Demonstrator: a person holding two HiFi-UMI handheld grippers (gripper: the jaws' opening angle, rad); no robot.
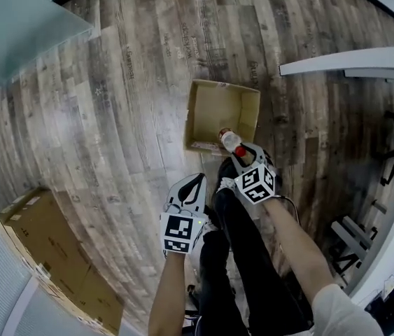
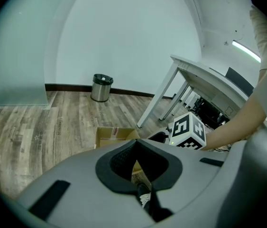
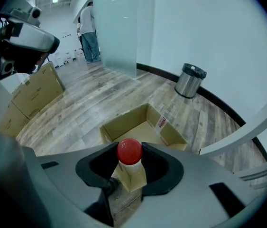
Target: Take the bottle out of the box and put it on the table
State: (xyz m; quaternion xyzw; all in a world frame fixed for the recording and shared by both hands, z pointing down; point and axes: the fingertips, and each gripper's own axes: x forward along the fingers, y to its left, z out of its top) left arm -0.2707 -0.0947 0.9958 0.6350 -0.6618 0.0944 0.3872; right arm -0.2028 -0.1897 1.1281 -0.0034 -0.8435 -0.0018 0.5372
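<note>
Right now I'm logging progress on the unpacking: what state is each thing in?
bottle: capped, upright, gripped below its red cap.
right hand-held gripper: shut on the bottle.
left hand-held gripper: shut, empty.
box: open, on the floor, nothing visible inside.
bin: upright, lid on.

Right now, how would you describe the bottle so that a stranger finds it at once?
In the middle of the wooden floor lies an open cardboard box. Over its near edge, the right tool grips a clear bottle near its top. Its round red cap sets it apart from the brown box.
</note>
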